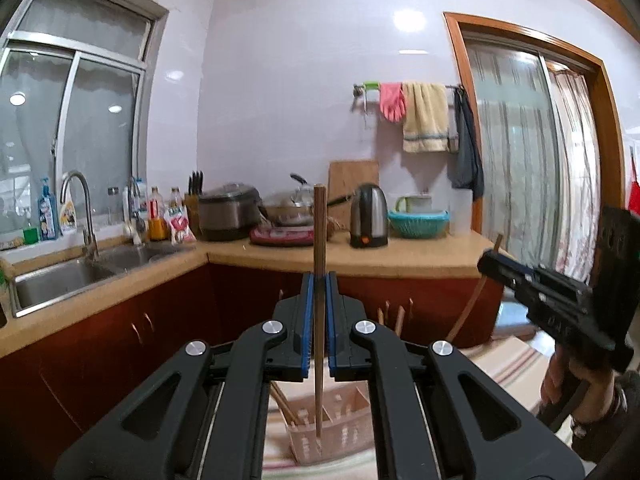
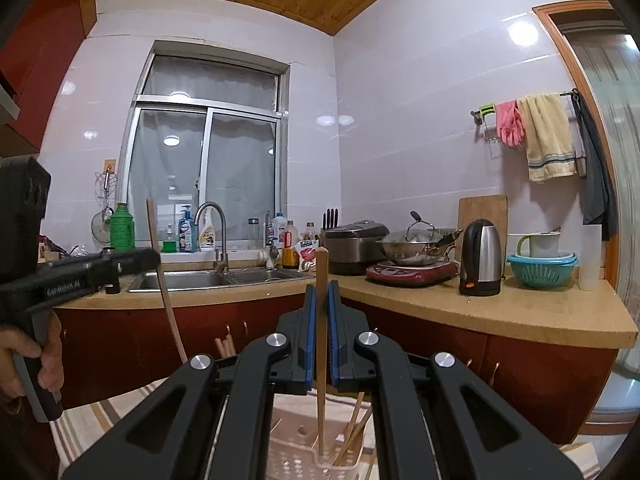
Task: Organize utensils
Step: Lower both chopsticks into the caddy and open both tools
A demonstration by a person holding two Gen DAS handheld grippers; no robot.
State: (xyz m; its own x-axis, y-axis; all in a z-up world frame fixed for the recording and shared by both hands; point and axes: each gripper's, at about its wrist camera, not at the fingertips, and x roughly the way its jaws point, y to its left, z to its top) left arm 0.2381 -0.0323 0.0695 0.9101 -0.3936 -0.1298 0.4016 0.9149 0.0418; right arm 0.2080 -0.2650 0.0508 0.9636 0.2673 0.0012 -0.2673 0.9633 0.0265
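Observation:
My left gripper (image 1: 319,280) is shut on a brown wooden chopstick (image 1: 319,232) that stands upright, its lower tip inside a pink slotted utensil basket (image 1: 344,436) below. My right gripper (image 2: 321,290) is shut on a lighter wooden chopstick (image 2: 321,272), also upright, its tip down in the basket (image 2: 296,440), which holds several other chopsticks (image 2: 352,428). Each gripper shows in the other view: the right one (image 1: 486,264) at the right, the left one (image 2: 154,258) at the left, both holding their sticks.
The basket sits on a striped cloth (image 2: 108,420). Behind are red cabinets, a tan L-shaped counter (image 1: 400,256) with a sink (image 1: 60,280), rice cooker (image 2: 354,246), wok, kettle (image 1: 369,216) and a teal colander (image 2: 540,268). A door stands at the right.

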